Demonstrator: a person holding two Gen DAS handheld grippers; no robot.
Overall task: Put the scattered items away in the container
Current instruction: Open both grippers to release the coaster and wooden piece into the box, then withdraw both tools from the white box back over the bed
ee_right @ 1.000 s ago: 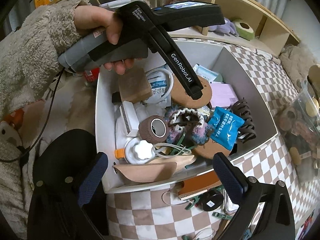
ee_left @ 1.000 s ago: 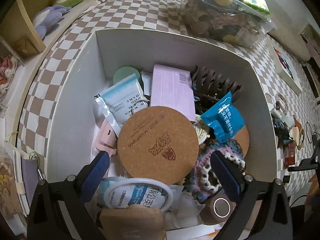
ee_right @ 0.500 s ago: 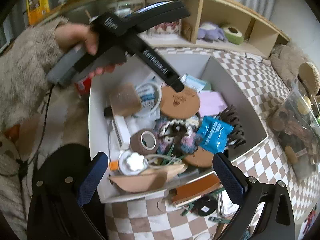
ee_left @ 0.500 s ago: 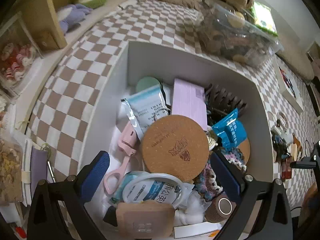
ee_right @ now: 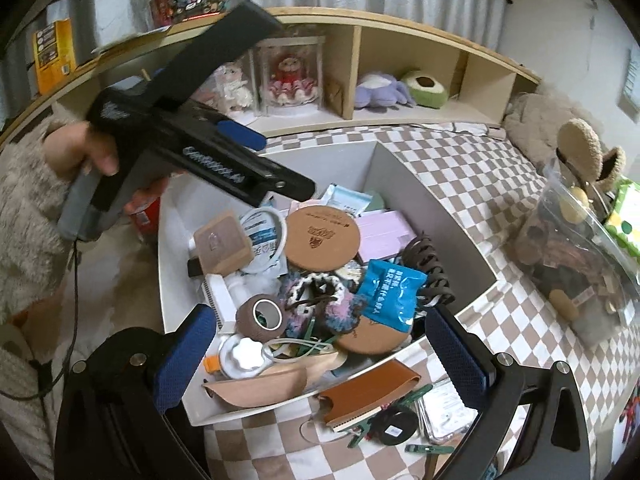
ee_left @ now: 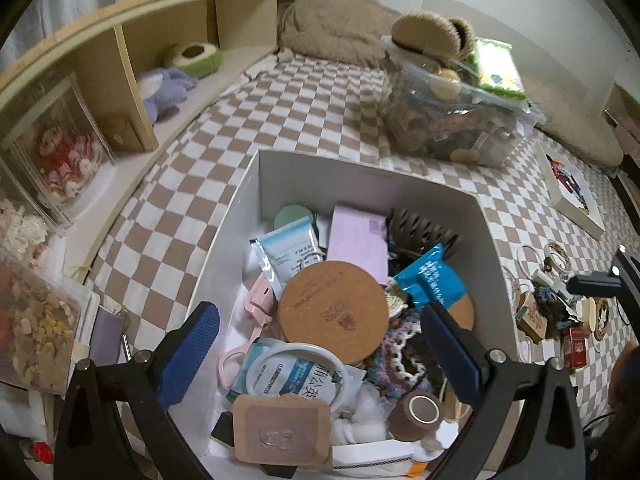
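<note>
Dozens of small items fill the white rectangular box (ee_left: 440,196) on the checkered cloth (ee_left: 312,108), a round cork coaster (ee_left: 333,312) on top. Both the left gripper (ee_left: 316,356) and right gripper (ee_right: 316,354) hover above, jaws spread wide, empty.

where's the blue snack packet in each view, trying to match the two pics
Left wrist: the blue packet lies right of centre in the white box, just right of the round cork coaster.
Right wrist: the blue packet lies centre-right in the box, below and right of the coaster.
Shared landmark: the brown claw hair clip, touching the packet in both views.
</note>
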